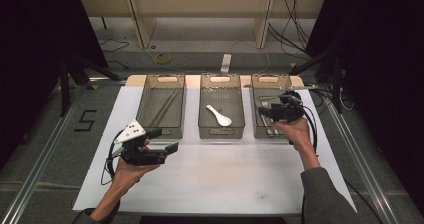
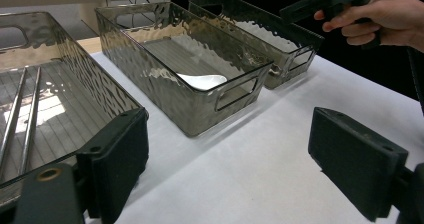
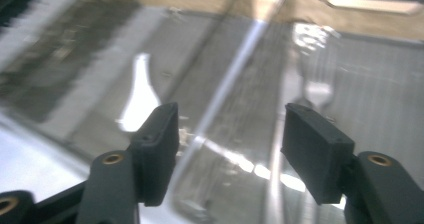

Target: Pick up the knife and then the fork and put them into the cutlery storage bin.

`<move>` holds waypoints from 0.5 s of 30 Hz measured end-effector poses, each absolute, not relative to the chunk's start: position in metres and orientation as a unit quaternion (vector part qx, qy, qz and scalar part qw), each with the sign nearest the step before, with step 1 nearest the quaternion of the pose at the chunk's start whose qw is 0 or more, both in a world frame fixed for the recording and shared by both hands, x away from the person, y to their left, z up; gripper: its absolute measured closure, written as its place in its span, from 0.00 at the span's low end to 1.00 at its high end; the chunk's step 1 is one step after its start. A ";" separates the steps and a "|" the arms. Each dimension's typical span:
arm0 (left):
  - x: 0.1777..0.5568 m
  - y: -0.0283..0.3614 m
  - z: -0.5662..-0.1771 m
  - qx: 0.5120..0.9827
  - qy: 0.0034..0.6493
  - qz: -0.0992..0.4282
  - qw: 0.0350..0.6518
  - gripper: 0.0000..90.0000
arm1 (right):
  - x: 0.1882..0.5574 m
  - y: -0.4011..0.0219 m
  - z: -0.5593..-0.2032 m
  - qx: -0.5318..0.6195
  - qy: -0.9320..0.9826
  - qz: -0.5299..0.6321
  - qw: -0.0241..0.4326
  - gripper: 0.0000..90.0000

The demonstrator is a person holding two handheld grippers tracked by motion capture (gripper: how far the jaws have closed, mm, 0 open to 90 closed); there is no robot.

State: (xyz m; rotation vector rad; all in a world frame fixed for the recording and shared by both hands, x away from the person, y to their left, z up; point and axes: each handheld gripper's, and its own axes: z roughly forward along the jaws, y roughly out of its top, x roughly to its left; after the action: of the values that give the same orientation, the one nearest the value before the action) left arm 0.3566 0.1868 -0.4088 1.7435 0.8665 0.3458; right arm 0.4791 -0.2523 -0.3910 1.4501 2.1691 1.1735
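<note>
fork in the right bin, both grippers released

fork (image 3: 316,91) lies inside the right bin (image 1: 270,79) on the bench (image 1: 215,174). right gripper (image 1: 264,109) hovers over that bin, jaws parted and empty. left gripper (image 1: 167,140) rests near the left bin (image 1: 167,78), jaws wide, holding nothing.

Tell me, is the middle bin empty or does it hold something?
Not empty: the middle bin holds one white spoon, lying flat on its floor.

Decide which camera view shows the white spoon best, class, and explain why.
The high view: the white spoon lies whole and sharp in the middle bin. The left gripper view shows just its bowl through rippled plastic; the right gripper view gives a blurred white streak.
</note>
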 end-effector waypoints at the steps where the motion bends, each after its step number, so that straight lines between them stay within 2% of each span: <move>1: 0.357 0.186 -0.409 0.737 0.367 0.145 0.549 0.17 | 0.475 -0.250 -0.390 0.495 0.751 0.414 0.139 0.40; 15: 0.357 0.185 -0.410 0.743 0.361 0.141 0.545 0.17 | 0.432 -0.231 -0.387 0.441 0.753 0.469 0.136 0.32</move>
State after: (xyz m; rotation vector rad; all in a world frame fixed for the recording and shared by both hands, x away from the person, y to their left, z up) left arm 0.3566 0.1847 -0.4097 1.7636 0.8575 0.3352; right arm 0.4316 -0.2312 -0.3871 1.2763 2.1809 1.3591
